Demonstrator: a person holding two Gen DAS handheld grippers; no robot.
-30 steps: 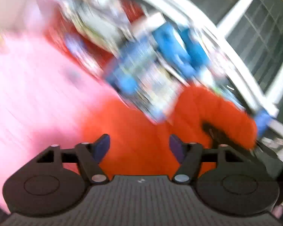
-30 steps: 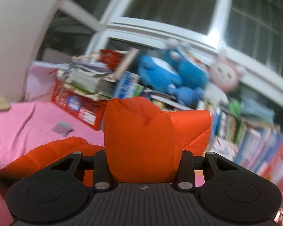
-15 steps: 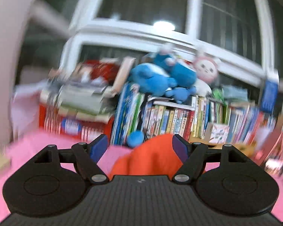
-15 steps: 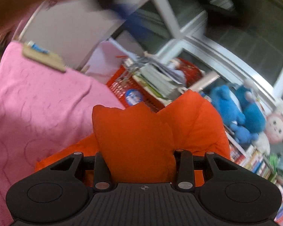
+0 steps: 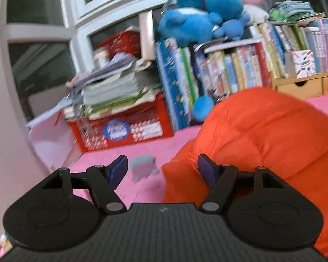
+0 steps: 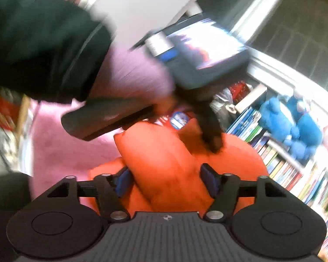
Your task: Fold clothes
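Observation:
A puffy orange jacket (image 5: 262, 135) lies bunched on the pink bedspread (image 5: 142, 148). My left gripper (image 5: 161, 171) is open and empty, its right finger at the jacket's left edge. In the right wrist view my right gripper (image 6: 167, 181) now stands open with a fold of the orange jacket (image 6: 164, 166) lying loose between its fingers. The other hand with the left gripper (image 6: 199, 65) shows blurred above the jacket there, one finger touching the fabric.
A red crate (image 5: 124, 126) with stacked papers, a row of books (image 5: 229, 69) and blue plush toys (image 5: 199, 21) stand along the window behind the bed. A small pale-blue item (image 5: 142, 168) lies on the bedspread. A wooden drawer box (image 5: 301, 85) is at right.
My right gripper has opened and let go of the jacket fold it was holding. My left gripper swung down toward the jacket's left edge and now appears in the right wrist view.

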